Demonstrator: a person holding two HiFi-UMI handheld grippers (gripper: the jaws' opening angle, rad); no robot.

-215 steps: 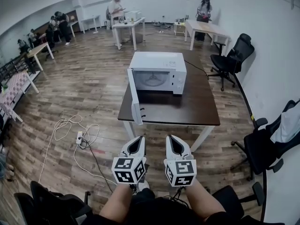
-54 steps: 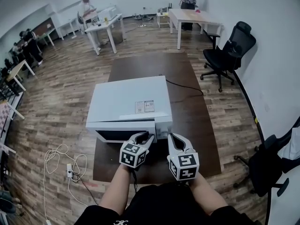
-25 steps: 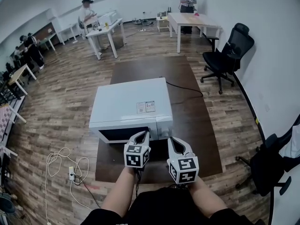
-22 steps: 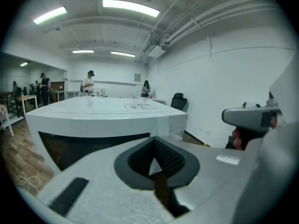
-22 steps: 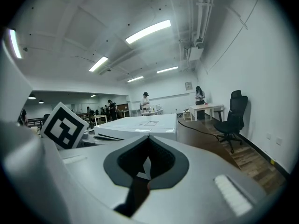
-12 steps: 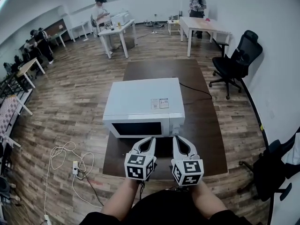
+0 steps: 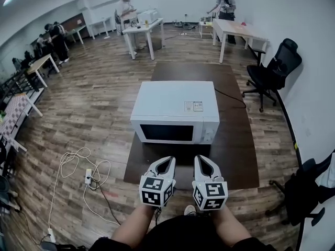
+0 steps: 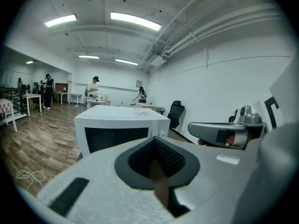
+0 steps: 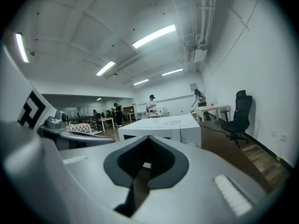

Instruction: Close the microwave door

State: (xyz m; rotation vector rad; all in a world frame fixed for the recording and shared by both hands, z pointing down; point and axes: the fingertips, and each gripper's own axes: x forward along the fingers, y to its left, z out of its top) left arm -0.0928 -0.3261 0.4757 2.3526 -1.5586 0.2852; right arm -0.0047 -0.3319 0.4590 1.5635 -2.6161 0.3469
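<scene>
Left tongs (image 7: 168,161) and right tongs (image 7: 199,160), side by side in a person's two hands, both have their jaws pressed together with nothing between them. They hover just above the near edge of a dark brown worktop (image 7: 238,158), pointing toward a white microwave (image 7: 175,104) and clear of it, touching neither the oven nor the surface.

The microwave stands at the middle of the worktop, front toward the person. Its door (image 7: 166,133), with a dark window, sits flush against the body, shut, and the control panel (image 7: 209,134) lies to its right. A small label (image 7: 192,106) shows on the white top. A black cord (image 7: 230,97) runs from behind the oven across the worktop toward its right edge.

On the wood floor (image 7: 99,98) to the left lie a looped white cable (image 7: 73,158) and a power strip (image 7: 88,166). A black office chair (image 7: 275,67) stands near the right wall, and several people (image 7: 125,4) stand at the far end of the room.
</scene>
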